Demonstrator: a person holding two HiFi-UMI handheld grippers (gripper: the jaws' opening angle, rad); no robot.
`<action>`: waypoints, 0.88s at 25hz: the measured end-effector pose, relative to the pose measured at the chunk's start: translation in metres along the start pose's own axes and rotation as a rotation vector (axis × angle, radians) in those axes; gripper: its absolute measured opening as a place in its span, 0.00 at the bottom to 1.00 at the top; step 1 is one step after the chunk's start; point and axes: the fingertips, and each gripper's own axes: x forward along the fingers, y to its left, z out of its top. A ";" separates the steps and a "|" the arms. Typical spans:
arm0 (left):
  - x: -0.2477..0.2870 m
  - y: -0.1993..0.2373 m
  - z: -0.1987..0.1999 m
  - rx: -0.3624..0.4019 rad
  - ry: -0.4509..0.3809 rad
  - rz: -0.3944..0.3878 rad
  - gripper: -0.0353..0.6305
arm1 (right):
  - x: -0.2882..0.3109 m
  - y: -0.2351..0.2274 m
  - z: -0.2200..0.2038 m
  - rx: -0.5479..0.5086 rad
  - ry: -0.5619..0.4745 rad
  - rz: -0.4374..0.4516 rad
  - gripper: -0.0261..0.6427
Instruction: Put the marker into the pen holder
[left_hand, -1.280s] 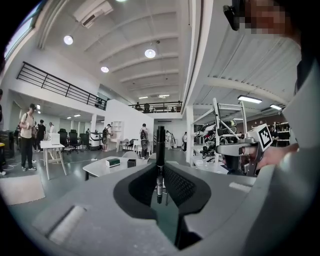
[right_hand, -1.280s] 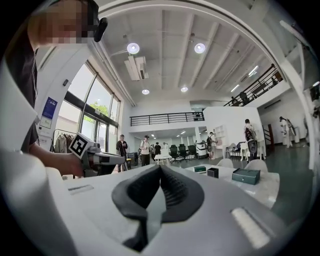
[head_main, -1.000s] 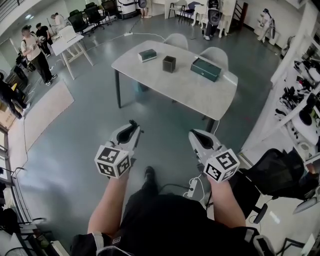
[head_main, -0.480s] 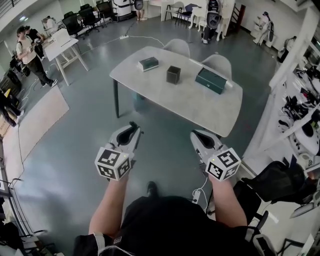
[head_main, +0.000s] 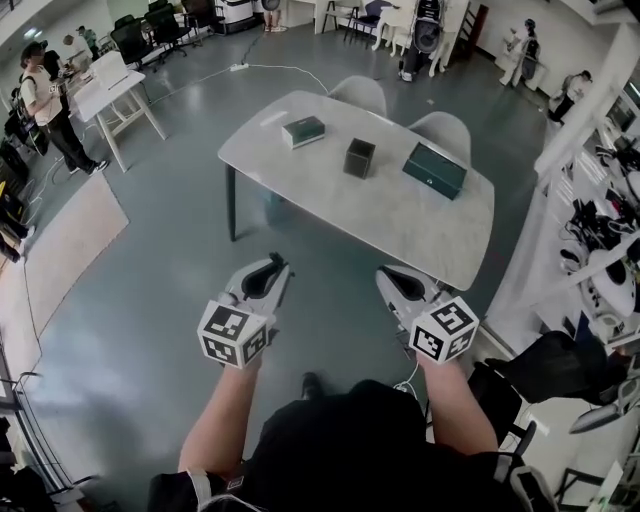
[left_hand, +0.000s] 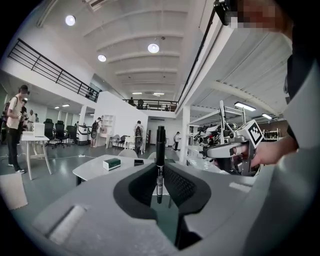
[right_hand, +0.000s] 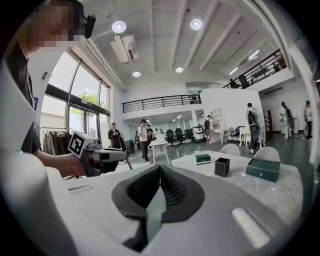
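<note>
Black marker (left_hand: 160, 145) pinched upright in left gripper (left_hand: 160, 172) fingers; right gripper (right_hand: 160, 172) fingers pressed together, empty. Closer first, then straight down into far pen holder (head_main: 359, 158) on worktop (head_main: 400, 215).

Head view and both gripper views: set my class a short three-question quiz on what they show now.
1. True or false: the marker already stands in the pen holder on the table.
2. What does the right gripper hold? A the marker; B the pen holder; C nothing.
3. Fill the gap: the left gripper is shut on the ____.
Key: 1 false; 2 C; 3 marker.
</note>
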 end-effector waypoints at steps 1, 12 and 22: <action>0.003 0.005 0.000 -0.001 0.002 -0.005 0.13 | 0.006 -0.001 -0.001 0.001 0.008 -0.009 0.04; 0.057 0.028 -0.007 -0.028 0.024 -0.052 0.13 | 0.045 -0.048 -0.002 0.039 0.005 -0.063 0.04; 0.191 0.070 -0.007 -0.012 0.099 -0.013 0.13 | 0.107 -0.184 0.011 0.099 -0.067 -0.065 0.05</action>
